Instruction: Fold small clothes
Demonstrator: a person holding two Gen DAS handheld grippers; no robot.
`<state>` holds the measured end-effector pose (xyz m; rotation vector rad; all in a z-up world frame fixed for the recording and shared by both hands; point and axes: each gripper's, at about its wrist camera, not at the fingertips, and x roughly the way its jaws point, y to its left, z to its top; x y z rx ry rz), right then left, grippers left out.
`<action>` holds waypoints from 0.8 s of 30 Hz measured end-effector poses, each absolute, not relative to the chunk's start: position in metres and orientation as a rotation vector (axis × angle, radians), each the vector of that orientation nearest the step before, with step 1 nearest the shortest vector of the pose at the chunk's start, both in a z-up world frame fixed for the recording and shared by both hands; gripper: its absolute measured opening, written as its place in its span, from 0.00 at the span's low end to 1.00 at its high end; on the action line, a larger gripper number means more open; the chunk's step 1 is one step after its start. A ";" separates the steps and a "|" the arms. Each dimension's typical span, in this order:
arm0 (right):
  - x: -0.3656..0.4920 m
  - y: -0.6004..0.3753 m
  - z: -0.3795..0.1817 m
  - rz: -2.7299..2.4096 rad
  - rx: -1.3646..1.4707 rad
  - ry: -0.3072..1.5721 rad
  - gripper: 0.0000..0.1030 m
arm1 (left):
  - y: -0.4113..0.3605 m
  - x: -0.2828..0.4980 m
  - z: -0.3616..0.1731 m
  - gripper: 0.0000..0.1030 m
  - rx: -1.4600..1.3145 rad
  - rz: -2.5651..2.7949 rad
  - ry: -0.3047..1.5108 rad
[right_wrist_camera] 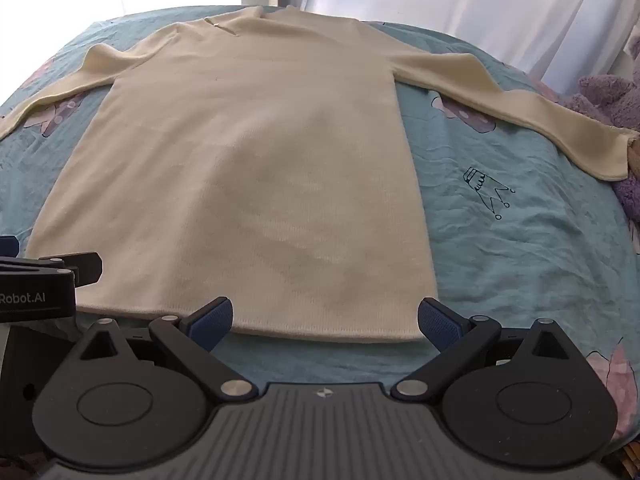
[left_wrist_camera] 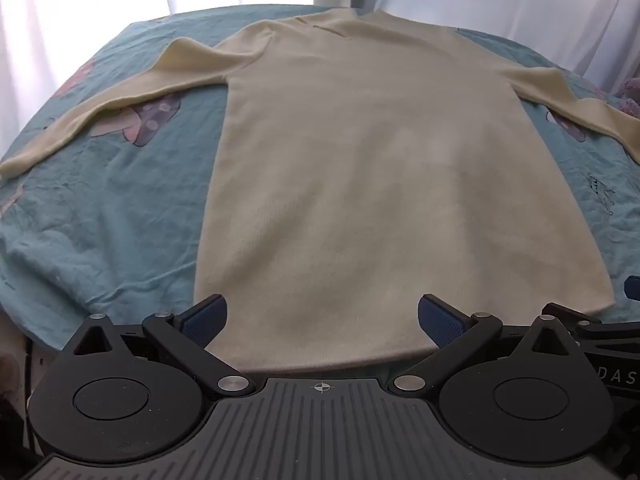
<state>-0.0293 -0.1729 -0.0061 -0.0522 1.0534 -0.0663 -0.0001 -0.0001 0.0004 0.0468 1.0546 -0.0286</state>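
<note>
Now, garment: a cream long-sleeved sweater (left_wrist_camera: 360,184) lies flat on the bed, neck at the far end, hem toward the cameras.
Sleeves: both are spread out to the sides over the bed sheet (left_wrist_camera: 100,216), which is teal with printed figures.
Left hand-held gripper (left_wrist_camera: 322,322): its jaws stand wide apart above the hem, near the left corner; it holds nothing.
Right hand-held gripper (right_wrist_camera: 324,322): wide open too, over the hem near the right corner (right_wrist_camera: 424,332); nothing is between the blue pads (right_wrist_camera: 440,326).
Background: white curtains (right_wrist_camera: 480,8) behind the bed, a purple plush toy (right_wrist_camera: 612,100) just beside the right cuff.
</note>
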 end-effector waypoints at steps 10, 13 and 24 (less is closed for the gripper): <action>-0.028 -0.172 -0.004 -0.059 -0.066 1.037 0.96 | 0.002 -0.001 0.004 1.00 0.042 -0.026 1.043; -0.028 -0.174 -0.004 -0.056 -0.063 1.038 0.96 | -0.002 0.000 0.006 1.00 0.041 -0.024 1.039; -0.026 -0.174 -0.001 -0.051 -0.056 1.038 0.96 | -0.003 0.003 0.003 1.00 0.032 -0.028 1.040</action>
